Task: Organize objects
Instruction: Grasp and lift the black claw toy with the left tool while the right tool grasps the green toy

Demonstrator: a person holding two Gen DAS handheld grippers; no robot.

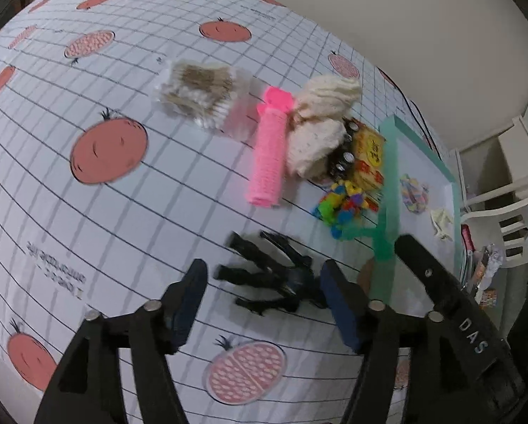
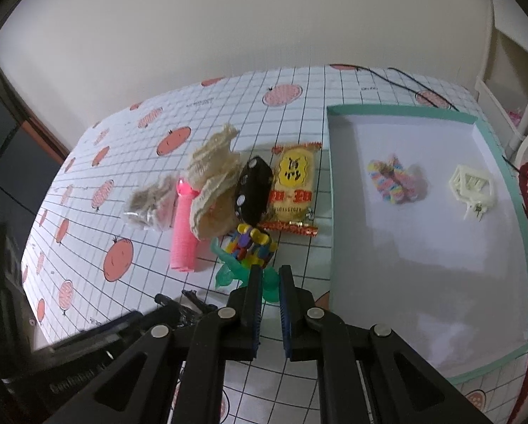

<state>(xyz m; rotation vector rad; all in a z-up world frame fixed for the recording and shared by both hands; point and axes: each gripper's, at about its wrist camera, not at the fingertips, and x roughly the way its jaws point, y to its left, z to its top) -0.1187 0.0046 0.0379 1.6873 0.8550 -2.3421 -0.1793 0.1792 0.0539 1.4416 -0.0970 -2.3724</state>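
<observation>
Green translucent toy (image 2: 249, 275) lies on the table (image 2: 299, 134) just left of the tray (image 2: 401, 111), at the near end of the clutter pile. Right gripper (image 2: 270, 295) is on it: jaws nearly together, narrow gap, green plastic showing between the tips, so judged clamped on the toy, though contact on both pads isn't fully clear. The toy's leafy end sticks out left and forward of the jaws; its base sits between them.

Colourful block cluster (image 2: 251, 247) touches the toy on the far side. Beyond that, snack packet (image 2: 294, 183), black clip (image 2: 253, 187), cream knit piece (image 2: 212, 180), pink roller (image 2: 184, 233), cotton swab bag (image 2: 150, 201).

The tray lies to the right of the jaws, its near-left wall just beside the toy. Already inside are a pastel scrunchie (image 2: 391, 182) and a white claw clip (image 2: 470, 185), well apart.

Left gripper (image 1: 264, 304) hovers with jaws wide apart over a black spiky clip (image 1: 274, 275) lying between the tips, not gripped.

Right is the nearer arm to the tray; the move likely needs a lift and a short shift rightward over the wall. The block cluster could drag along.
</observation>
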